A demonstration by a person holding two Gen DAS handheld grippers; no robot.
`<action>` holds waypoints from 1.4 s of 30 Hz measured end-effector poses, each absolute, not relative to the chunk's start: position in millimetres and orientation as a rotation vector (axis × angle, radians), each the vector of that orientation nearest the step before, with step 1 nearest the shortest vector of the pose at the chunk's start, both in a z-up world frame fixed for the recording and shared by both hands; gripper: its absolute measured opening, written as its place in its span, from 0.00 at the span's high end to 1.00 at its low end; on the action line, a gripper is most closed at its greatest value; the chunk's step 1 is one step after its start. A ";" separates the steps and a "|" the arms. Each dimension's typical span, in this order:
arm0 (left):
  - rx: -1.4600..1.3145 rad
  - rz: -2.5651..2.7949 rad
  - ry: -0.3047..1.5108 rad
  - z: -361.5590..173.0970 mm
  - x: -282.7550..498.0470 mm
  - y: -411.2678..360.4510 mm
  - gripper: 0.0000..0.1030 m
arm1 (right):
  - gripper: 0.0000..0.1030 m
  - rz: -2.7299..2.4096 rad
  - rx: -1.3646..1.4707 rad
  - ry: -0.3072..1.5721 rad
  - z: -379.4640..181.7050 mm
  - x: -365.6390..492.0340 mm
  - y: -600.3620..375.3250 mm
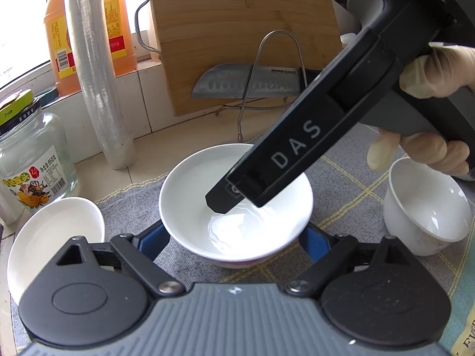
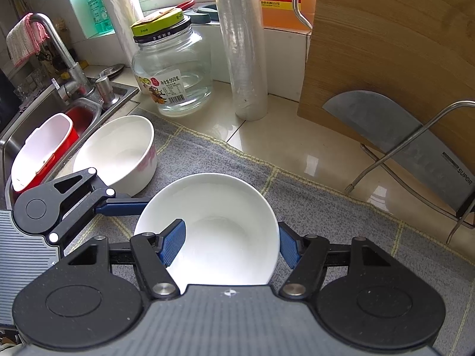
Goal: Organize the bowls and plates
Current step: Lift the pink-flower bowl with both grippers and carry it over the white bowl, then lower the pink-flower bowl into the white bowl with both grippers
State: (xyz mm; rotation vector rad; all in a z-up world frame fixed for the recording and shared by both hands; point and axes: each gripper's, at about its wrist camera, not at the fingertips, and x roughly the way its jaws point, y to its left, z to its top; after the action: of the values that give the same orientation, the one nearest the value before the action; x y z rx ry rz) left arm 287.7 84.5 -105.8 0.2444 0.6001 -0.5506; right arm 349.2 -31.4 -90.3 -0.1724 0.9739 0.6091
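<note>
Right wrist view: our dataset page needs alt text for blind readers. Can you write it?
A white bowl over a grey cloth is gripped by the right gripper, one blue pad inside it and one outside the rim. The left gripper reaches the bowl's left side; a second bowl, a glass jar and a sink lie beyond.

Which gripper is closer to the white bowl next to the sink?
Left. The left gripper sits right beside the bowl by the sink; the right gripper is farther off, jaws clamped on the middle bowl.
</note>
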 end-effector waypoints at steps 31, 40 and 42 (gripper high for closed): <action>0.294 -0.593 0.559 -62.8 214.5 59.1 0.10 | 0.30 0.568 -0.129 0.873 -44.6 266.4 -72.3; 0.306 -0.636 0.538 -57.0 202.5 40.5 0.10 | 0.30 0.521 -0.120 0.869 -41.5 252.2 -93.8; 0.309 -0.649 0.533 -56.8 201.7 35.9 0.10 | 0.30 0.509 -0.113 0.869 -40.9 249.7 -99.9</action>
State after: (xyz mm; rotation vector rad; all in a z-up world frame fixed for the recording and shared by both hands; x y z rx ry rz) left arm 201.7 35.9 -56.8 0.3093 0.5334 -0.6485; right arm 249.7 -99.9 -40.9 -0.1128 0.8689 0.5093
